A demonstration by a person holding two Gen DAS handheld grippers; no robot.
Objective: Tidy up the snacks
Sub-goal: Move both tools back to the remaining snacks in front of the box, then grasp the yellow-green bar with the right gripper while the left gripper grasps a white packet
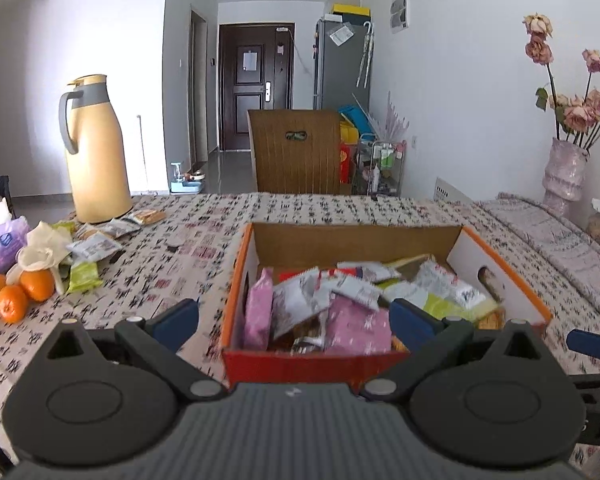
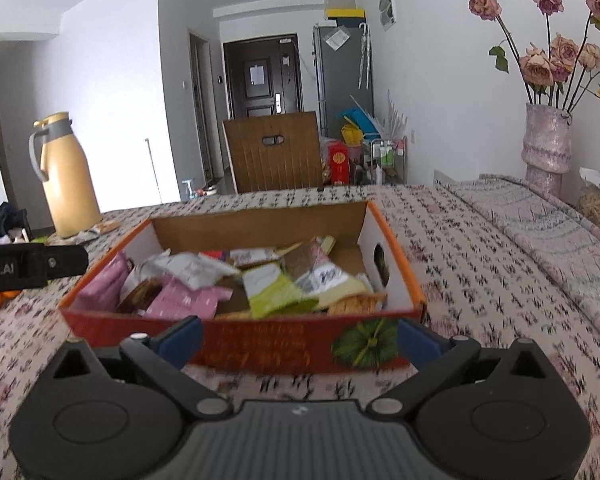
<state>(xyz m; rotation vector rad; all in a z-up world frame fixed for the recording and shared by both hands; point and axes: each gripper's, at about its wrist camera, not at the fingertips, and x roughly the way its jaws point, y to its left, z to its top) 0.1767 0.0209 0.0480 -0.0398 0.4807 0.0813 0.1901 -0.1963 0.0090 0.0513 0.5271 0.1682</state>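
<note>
An open cardboard box (image 1: 500, 276) with orange rim and red front stands on the patterned tablecloth and holds several snack packets (image 1: 340, 300), pink, silver and green. My left gripper (image 1: 296, 320) is open and empty, just above the box's near left corner. In the right wrist view the same box (image 2: 396, 264) lies ahead with its packets (image 2: 228, 284). My right gripper (image 2: 300, 340) is open and empty in front of the box's red front wall. Loose snack packets (image 1: 92, 248) lie on the table at the left, by the jug.
A tan thermos jug (image 1: 96, 152) stands at the far left, with oranges (image 1: 20, 292), a tissue pack (image 1: 0, 244) and a cloth nearby. A vase of dried roses (image 2: 548, 144) stands at the right. A wooden chair (image 1: 296, 152) is behind the table.
</note>
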